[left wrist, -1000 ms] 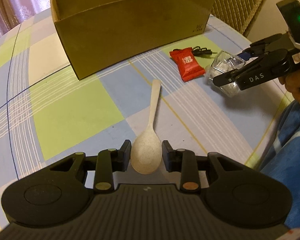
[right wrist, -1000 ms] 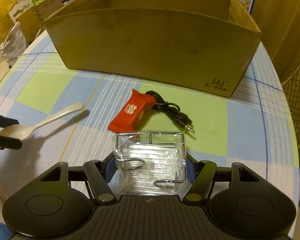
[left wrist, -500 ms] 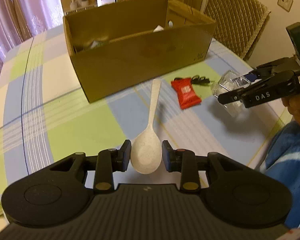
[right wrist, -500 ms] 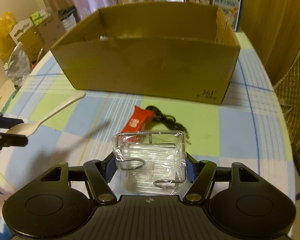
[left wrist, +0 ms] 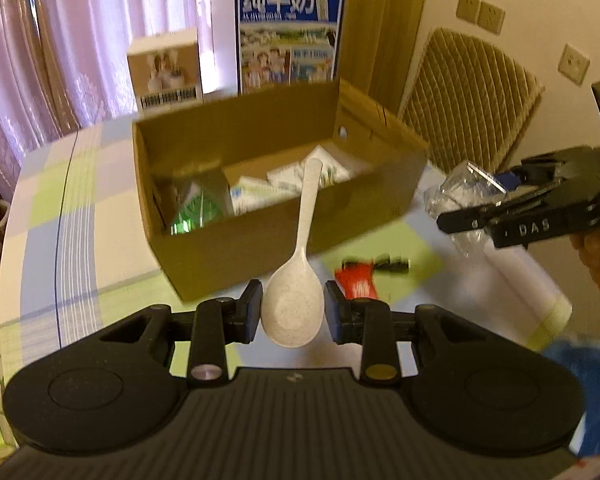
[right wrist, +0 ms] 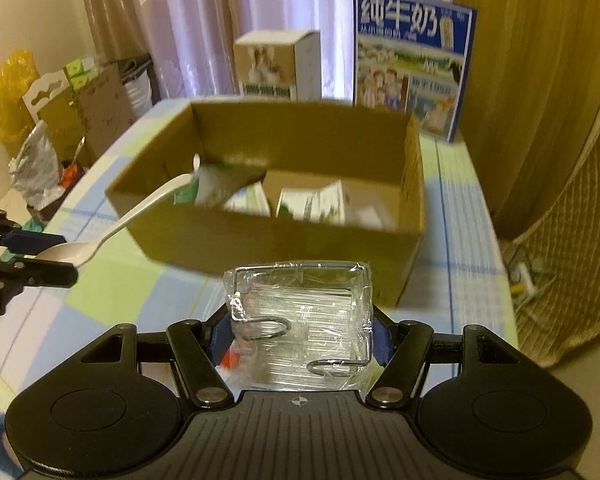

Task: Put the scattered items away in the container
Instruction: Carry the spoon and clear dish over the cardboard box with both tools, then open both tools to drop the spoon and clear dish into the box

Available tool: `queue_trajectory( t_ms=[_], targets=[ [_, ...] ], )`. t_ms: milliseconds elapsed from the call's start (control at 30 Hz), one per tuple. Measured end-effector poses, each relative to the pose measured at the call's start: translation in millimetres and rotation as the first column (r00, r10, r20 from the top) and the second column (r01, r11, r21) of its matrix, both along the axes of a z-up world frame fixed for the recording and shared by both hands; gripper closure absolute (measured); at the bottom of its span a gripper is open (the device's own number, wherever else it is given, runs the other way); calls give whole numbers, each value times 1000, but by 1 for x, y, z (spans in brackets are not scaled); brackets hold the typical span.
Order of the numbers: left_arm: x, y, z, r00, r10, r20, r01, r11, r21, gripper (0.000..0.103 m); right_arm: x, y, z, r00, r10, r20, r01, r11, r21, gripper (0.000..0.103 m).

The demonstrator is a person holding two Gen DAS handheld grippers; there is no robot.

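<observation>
Matt speckled plastic spoon (left wrist: 296, 300), glossy clear plastic-wrapped rack (right wrist: 300, 320) with metal wire, plain cardboard box (left wrist: 284, 232).

Spoon (left wrist: 293, 312) in left tool (left wrist: 293, 312)

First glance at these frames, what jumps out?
The white spoon, clamped by its bowl in the left gripper with the handle pointing at the open cardboard box. Next, the clear plastic-wrapped pack with wire hooks held in the right gripper, just in front of that box. Behind the box, a blue milk carton stands out brightly.
</observation>
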State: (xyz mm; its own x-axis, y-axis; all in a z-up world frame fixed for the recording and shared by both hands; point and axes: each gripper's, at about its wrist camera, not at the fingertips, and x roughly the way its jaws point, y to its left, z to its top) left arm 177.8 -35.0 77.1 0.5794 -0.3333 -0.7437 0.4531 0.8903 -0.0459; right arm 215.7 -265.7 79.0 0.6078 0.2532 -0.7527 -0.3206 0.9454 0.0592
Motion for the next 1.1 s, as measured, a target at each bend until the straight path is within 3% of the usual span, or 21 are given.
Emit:
queue_trajectory(
  t_ms=[400,733,1100],
  targets=[
    [83,-13,23,999,30,30,-29,999,-27,75,75,19,30,997,18,73,-16,1000,-22,40],
    [126,-12,-1,998,68,-1,-68,997,-31,75,121,36,16,998,30,60,-29,999,-26,40],
    [147,-12,-22,995,91,-27,-93,995,-48,75,138,39,-1,999,28,42,-26,999,-39,40]
  ],
)
